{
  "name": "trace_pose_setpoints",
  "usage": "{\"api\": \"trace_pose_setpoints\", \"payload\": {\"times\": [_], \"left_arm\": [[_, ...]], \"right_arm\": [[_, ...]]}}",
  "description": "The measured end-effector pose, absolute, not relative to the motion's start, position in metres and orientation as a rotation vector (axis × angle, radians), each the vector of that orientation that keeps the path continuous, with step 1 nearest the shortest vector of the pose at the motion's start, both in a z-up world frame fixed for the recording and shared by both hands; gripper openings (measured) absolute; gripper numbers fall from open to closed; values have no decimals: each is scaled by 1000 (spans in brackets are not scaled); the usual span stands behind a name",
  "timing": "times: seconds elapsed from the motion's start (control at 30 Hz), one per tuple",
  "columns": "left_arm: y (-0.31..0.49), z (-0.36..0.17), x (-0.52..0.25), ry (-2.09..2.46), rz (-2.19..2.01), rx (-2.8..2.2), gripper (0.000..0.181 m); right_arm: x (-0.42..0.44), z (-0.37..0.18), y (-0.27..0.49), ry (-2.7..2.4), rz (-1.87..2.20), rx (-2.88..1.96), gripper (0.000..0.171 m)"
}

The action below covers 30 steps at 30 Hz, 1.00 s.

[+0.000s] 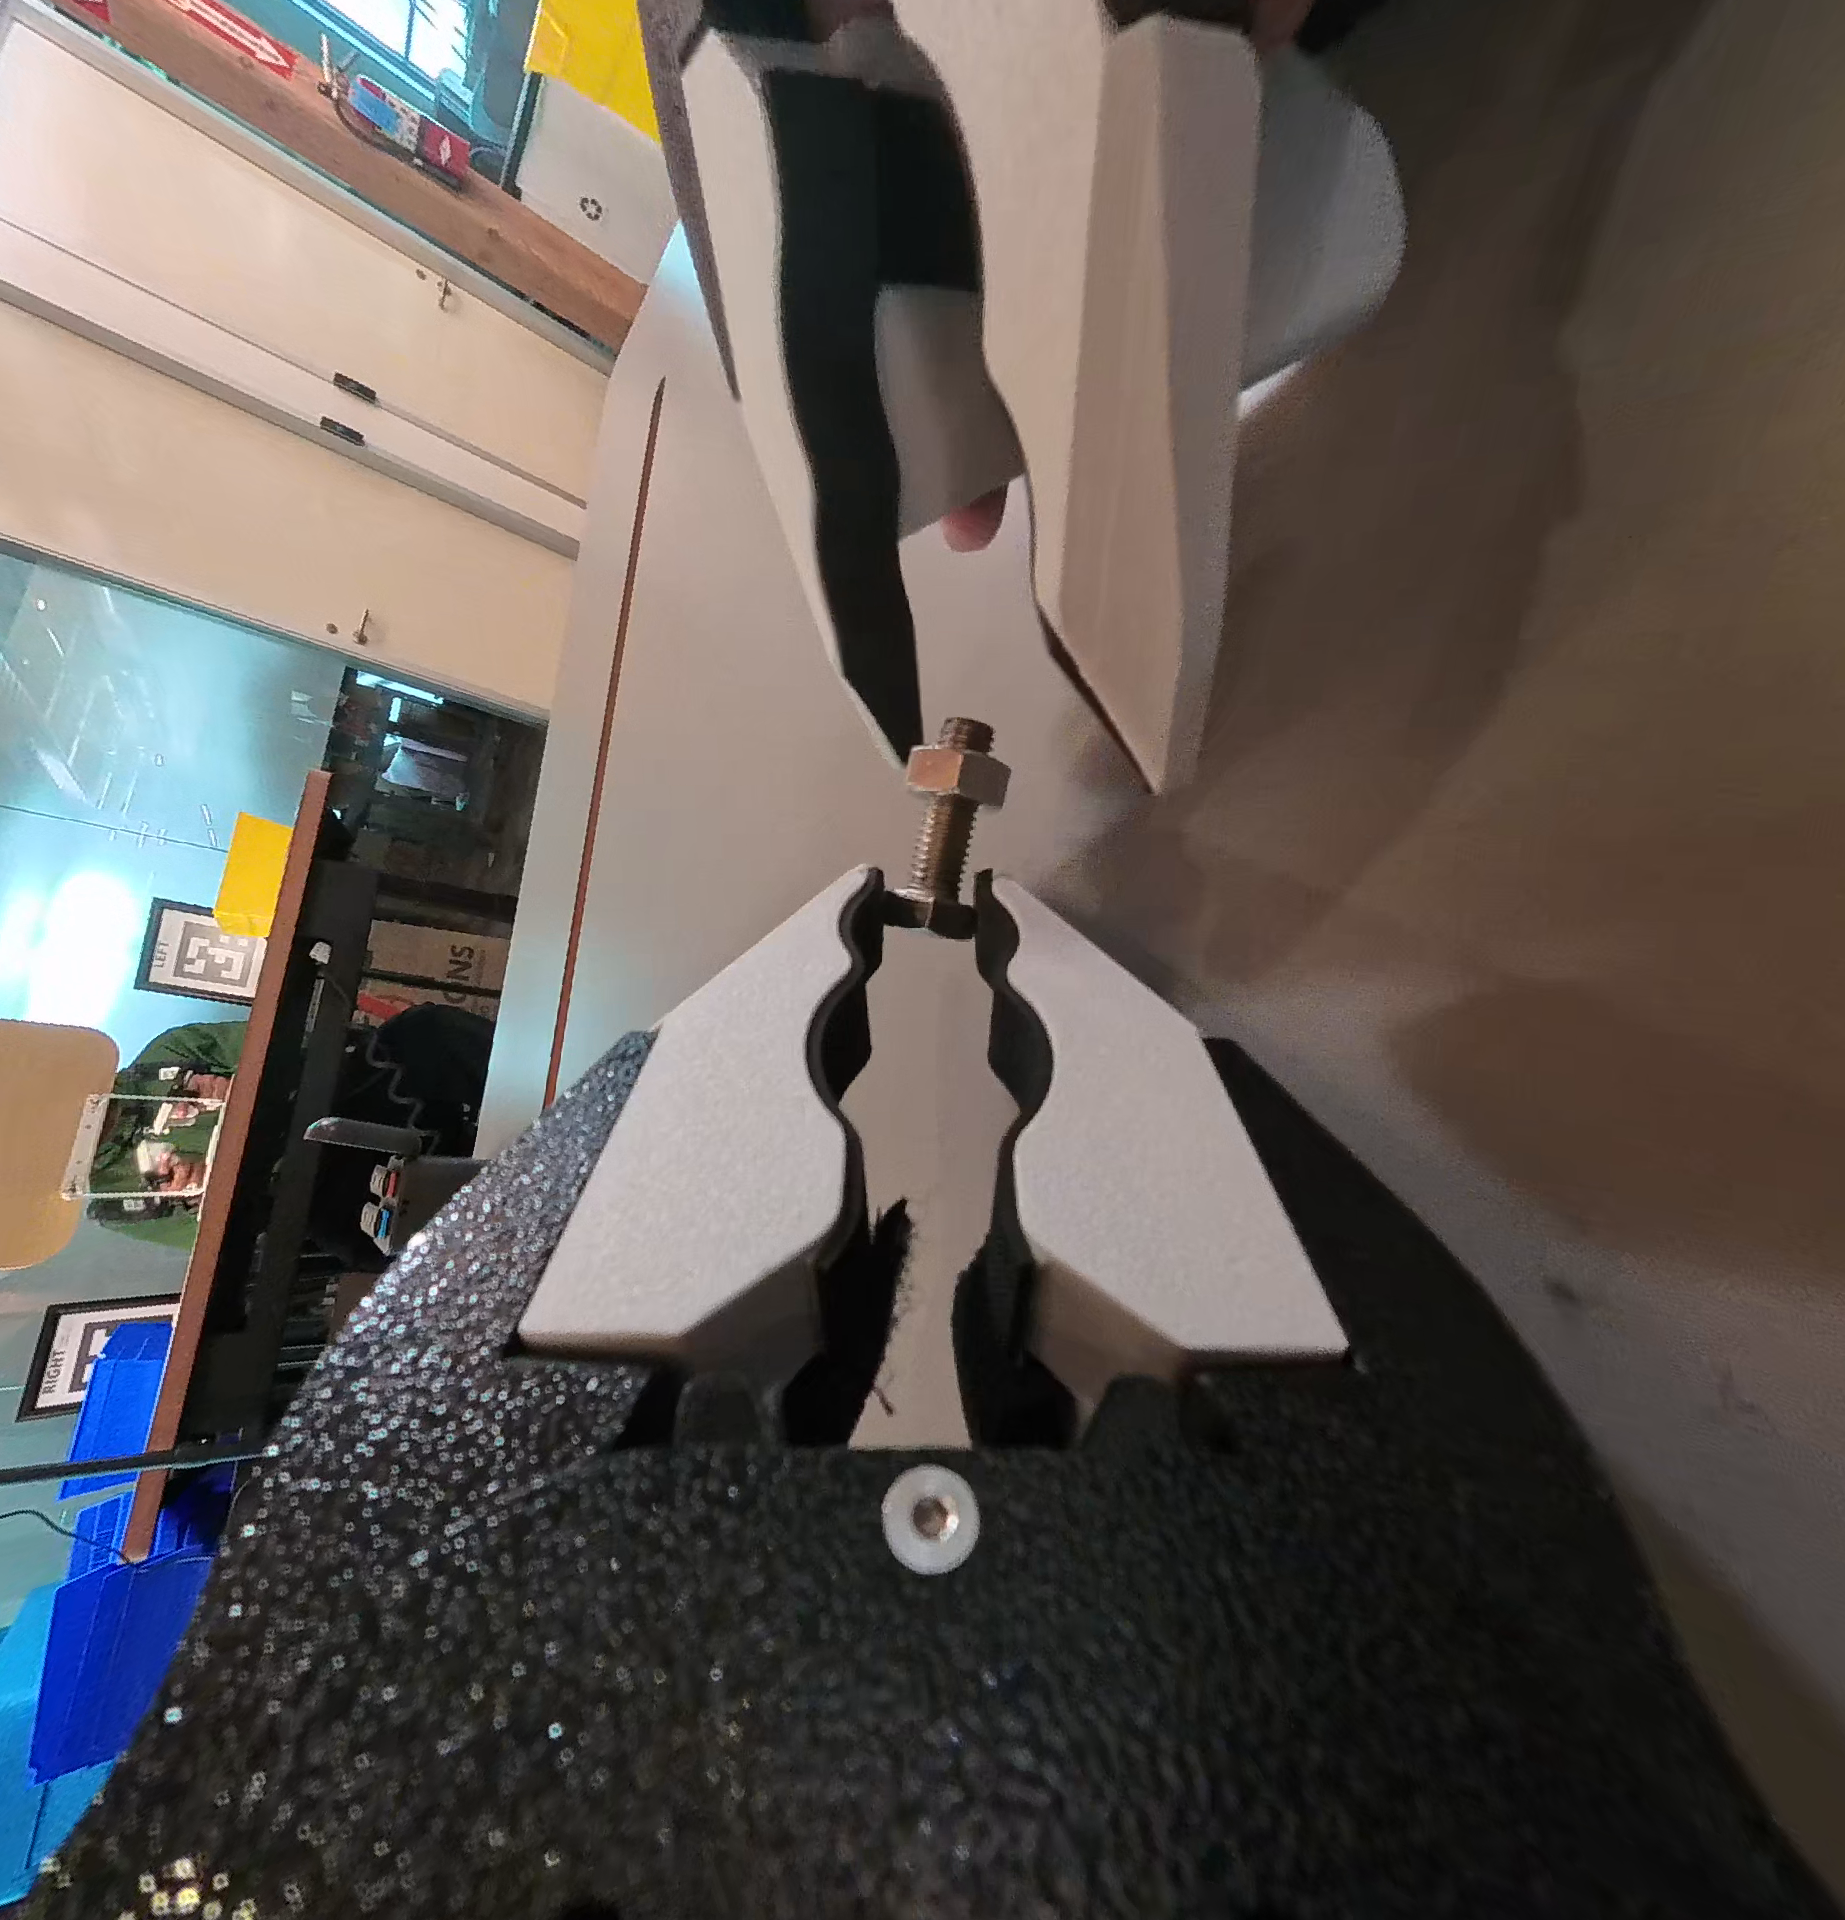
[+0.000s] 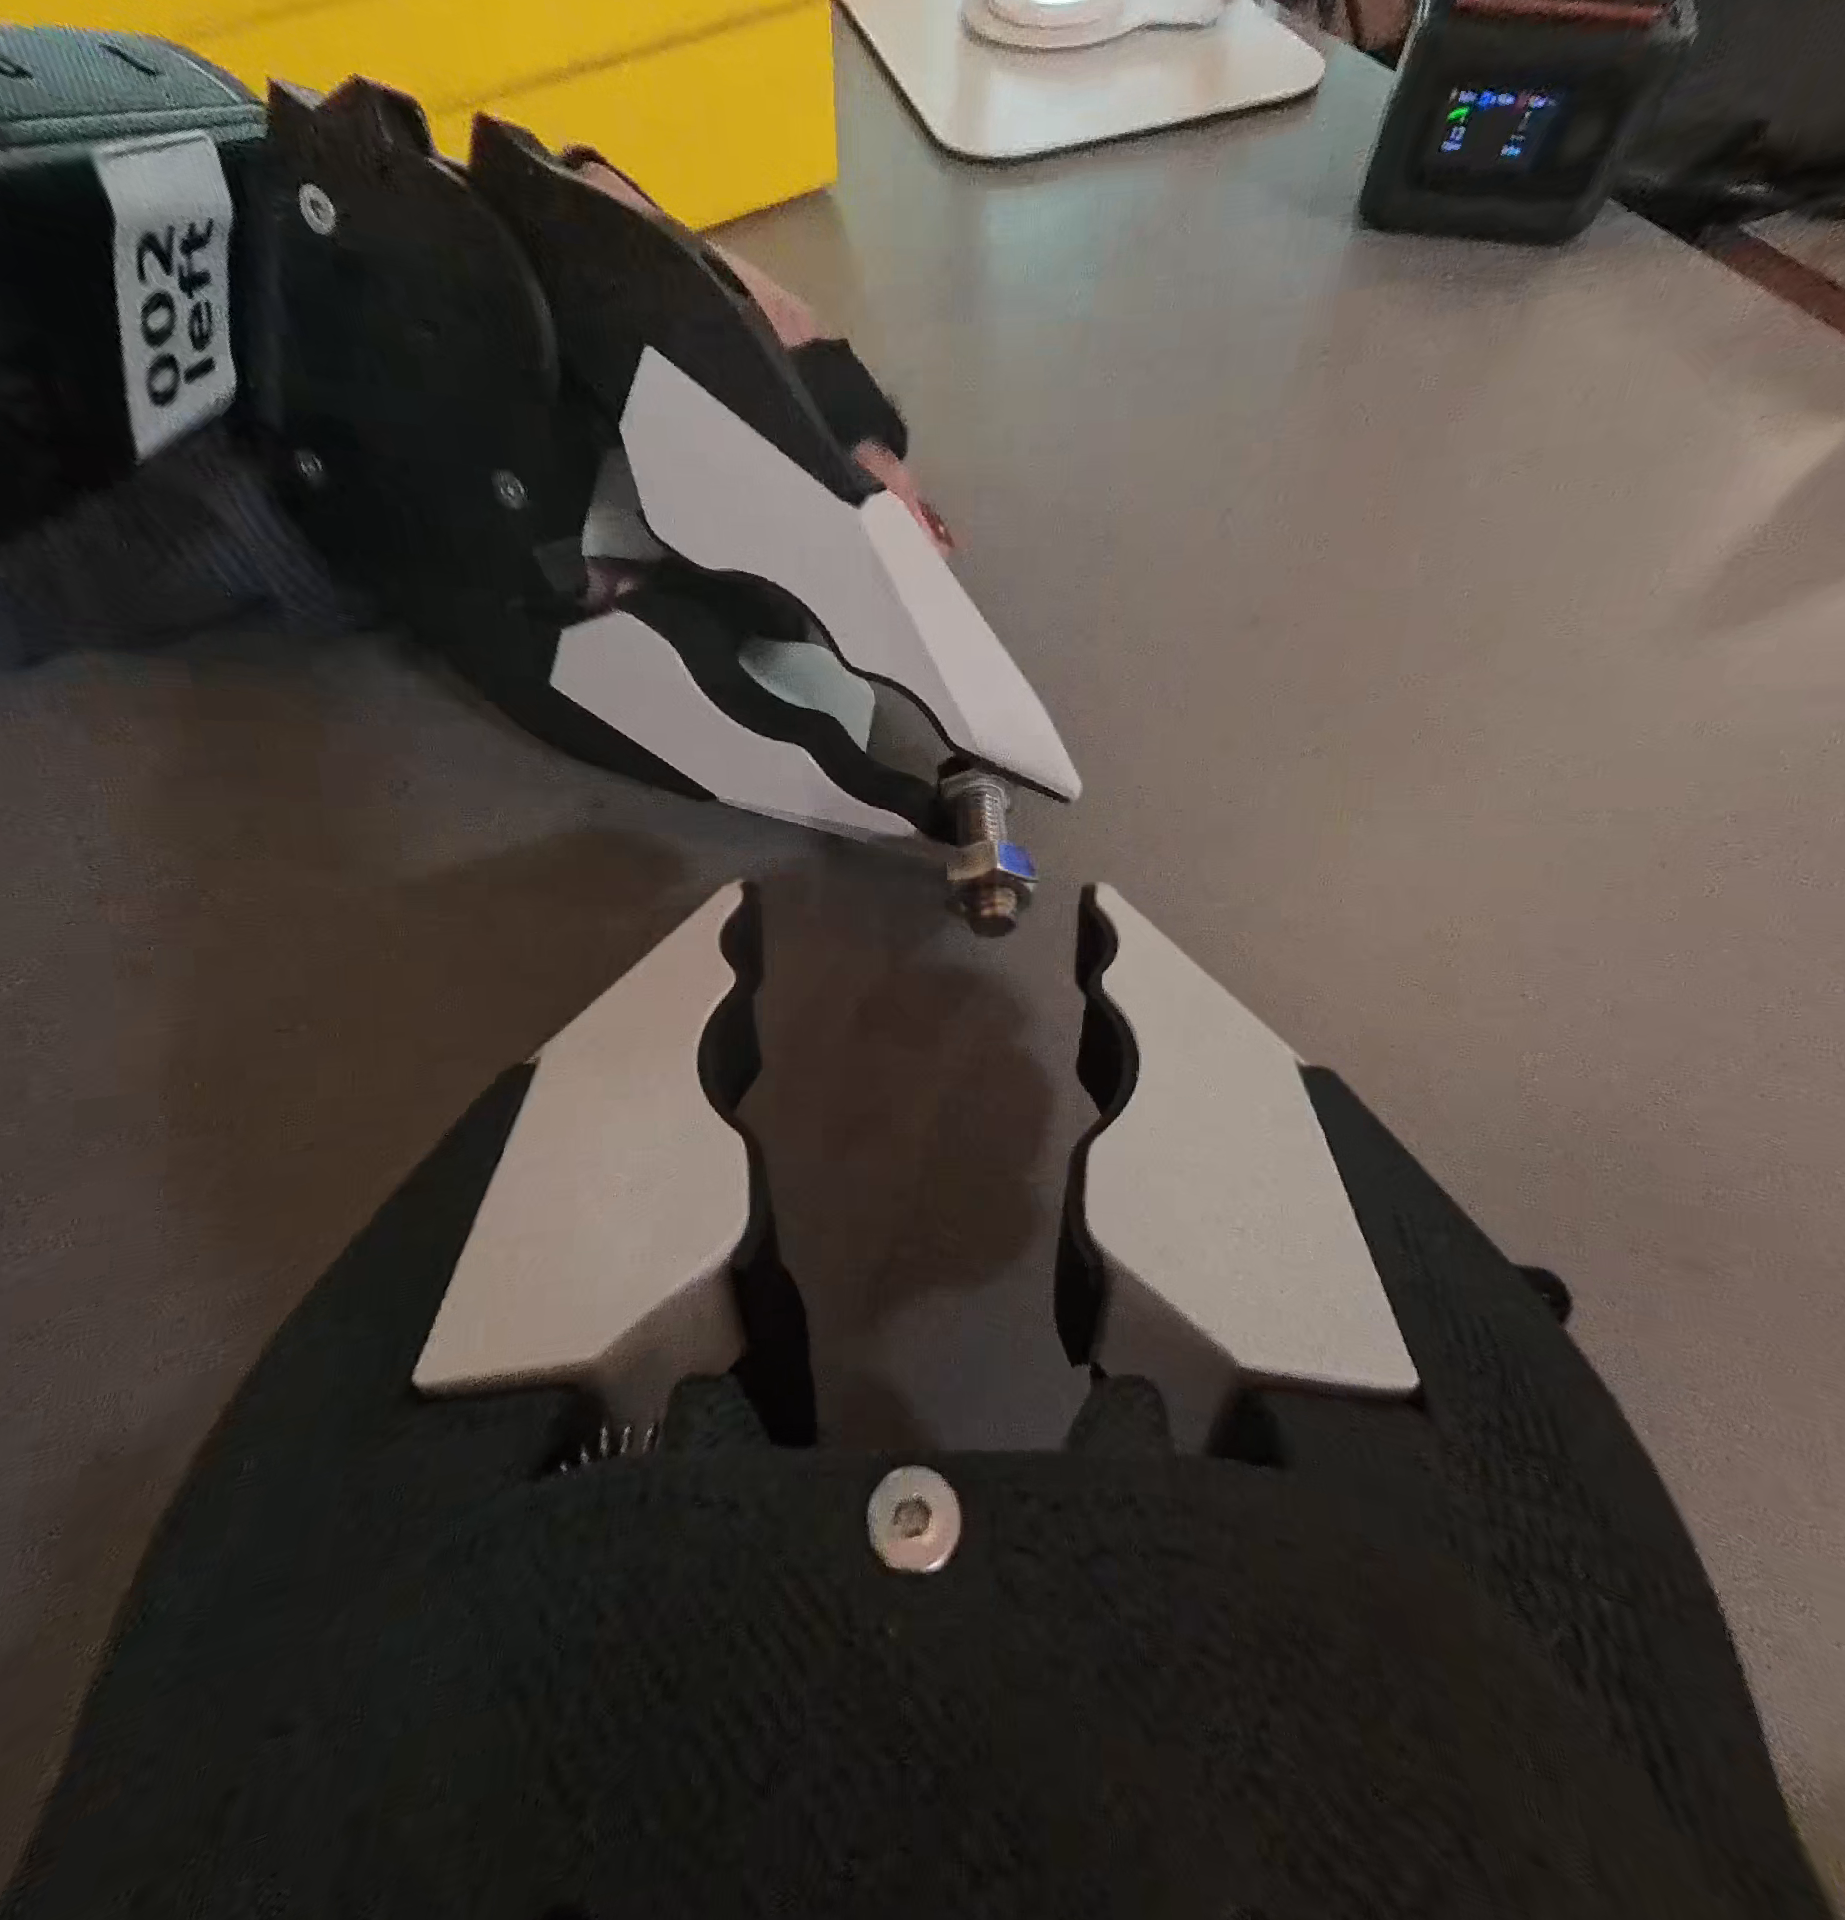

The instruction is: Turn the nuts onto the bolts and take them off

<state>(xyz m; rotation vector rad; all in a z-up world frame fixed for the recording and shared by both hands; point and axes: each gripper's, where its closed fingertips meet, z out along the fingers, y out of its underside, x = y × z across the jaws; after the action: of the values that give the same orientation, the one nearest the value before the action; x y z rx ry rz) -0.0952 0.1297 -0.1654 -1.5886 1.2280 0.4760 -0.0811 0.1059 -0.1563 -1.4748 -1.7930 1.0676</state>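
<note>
My left gripper (image 1: 930, 902) is shut on the head of a steel bolt (image 1: 946, 844), whose threaded shank points away from the camera. A hex nut (image 1: 957, 773) sits on the shank near its free end. My right gripper (image 1: 1032, 758) hangs open just beyond the nut, one fingertip close beside it. In the right wrist view my right gripper (image 2: 913, 902) is open and empty, its tips just short of the nut (image 2: 993, 860). The left gripper (image 2: 985, 805) comes in from the upper left, holding the bolt (image 2: 975, 821) above the grey table (image 2: 1417, 675).
A small black device with a lit screen (image 2: 1510, 125) and a white base plate (image 2: 1094, 73) stand at the table's far side. A yellow block (image 2: 627, 94) lies behind the left gripper. Cabinets and a glass wall (image 1: 222, 675) show off to the left. Left and right tips are no more than a few centimetres apart.
</note>
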Motion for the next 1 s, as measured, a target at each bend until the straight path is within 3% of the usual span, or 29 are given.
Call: {"api": "trace_pose_setpoints", "payload": {"times": [0.23,0.43,0.57,0.6,0.63,0.67,0.87,1.0], "left_arm": [[130,-166,-95,1230,479,-1588,16],[130,-166,-95,1232,482,-1587,16],[129,-165,-95,1228,470,-1585,16],[129,-165,-95,1229,470,-1585,16],[129,-166,-96,1225,474,-1592,16],[129,-166,-96,1229,477,-1592,16],[129,-166,-95,1236,485,-1587,16],[129,-166,-95,1237,486,-1584,15]], "right_arm": [[-86,-129,72,-1798,1135,-1128,53],[-84,-166,106,-1833,902,-1460,64],[-84,-160,92,-1898,871,-1268,70],[-83,-155,87,-1909,873,-1177,65],[-81,-150,80,-1919,914,-1109,46],[-81,-145,76,-1898,956,-1093,45],[-82,-158,107,-1823,933,-1389,57],[-83,-150,88,-1868,975,-1244,56]]}}
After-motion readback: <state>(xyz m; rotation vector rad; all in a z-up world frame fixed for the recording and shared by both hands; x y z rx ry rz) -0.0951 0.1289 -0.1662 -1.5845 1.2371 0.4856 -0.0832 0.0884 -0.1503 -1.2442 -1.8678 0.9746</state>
